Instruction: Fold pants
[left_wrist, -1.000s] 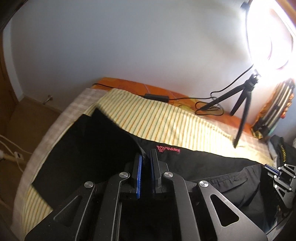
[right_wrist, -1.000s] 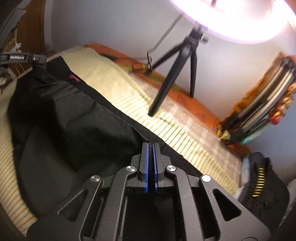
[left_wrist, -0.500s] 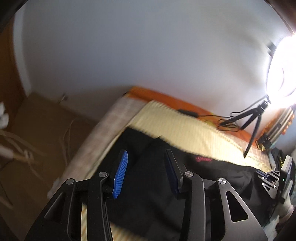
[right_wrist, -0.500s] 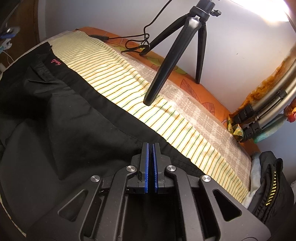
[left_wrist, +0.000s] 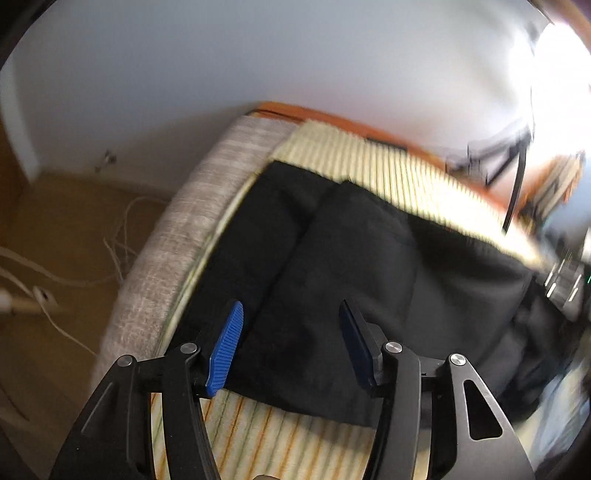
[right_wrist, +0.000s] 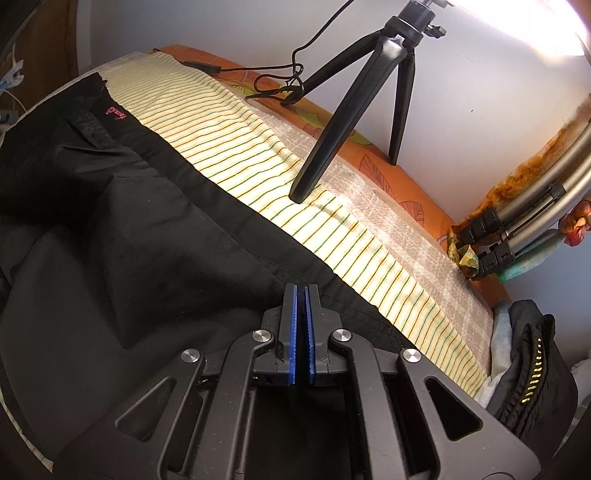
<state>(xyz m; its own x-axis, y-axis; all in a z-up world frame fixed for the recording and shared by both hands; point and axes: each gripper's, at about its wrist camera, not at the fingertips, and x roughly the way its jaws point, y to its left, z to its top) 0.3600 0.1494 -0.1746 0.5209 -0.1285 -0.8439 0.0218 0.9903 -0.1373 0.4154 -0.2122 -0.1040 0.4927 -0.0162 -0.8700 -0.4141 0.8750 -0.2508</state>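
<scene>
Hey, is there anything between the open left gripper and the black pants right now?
Nothing visible. The left gripper hangs open directly over the black pants on the striped sheet, with only air between its blue pads and the cloth. The tripod stands off toward the wall.

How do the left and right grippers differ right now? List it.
The left gripper has its jaws spread wide and holds nothing; the right gripper has its jaws shut on the black pants. The left view is motion-blurred, the right view sharp. Both have blue pads and are over the pants.
</scene>
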